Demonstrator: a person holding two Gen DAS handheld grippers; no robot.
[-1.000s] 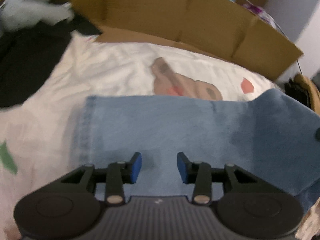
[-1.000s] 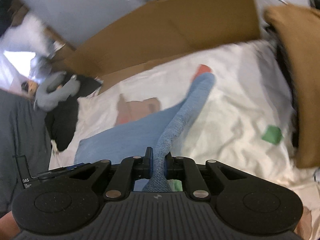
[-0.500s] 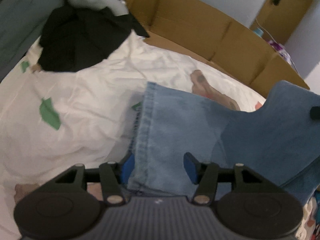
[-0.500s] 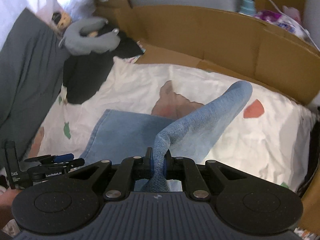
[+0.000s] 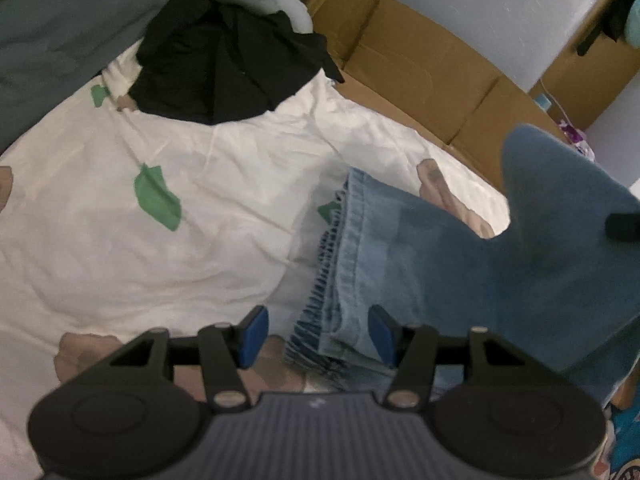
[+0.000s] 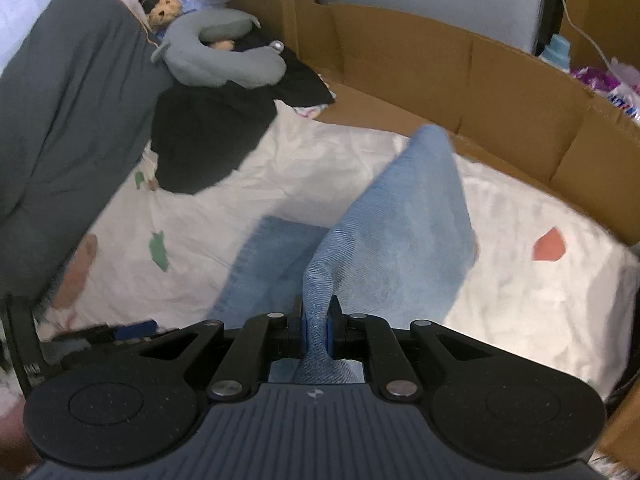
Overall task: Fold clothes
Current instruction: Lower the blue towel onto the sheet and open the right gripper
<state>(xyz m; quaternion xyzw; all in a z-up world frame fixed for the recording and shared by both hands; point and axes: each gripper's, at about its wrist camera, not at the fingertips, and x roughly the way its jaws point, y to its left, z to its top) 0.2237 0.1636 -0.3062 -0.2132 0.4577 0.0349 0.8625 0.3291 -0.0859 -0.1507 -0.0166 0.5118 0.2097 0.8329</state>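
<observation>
- One jeans (image 5: 384,248), one black garment (image 5: 224,68) way ahead.
- Left hand-held gripper (image 5: 318,334): angled down, jaws apart over the hem, gripping nothing.
- Right hand-held gripper (image 6: 316,322): angled down, pinching a denim fold.

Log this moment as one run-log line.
task: fold clothes | left gripper: open, just widened, over jeans hem edge | right gripper: shut on lifted jeans fold | surface: patterned bedsheet

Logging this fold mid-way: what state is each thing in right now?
Jeans: one end lifted, hem end lying on the bedsheet.
Right gripper: shut on the jeans.
Left gripper: open, hem below, not gripped.
Black garment: crumpled, unfolded.
Bedsheet: spread, wrinkled.
</observation>
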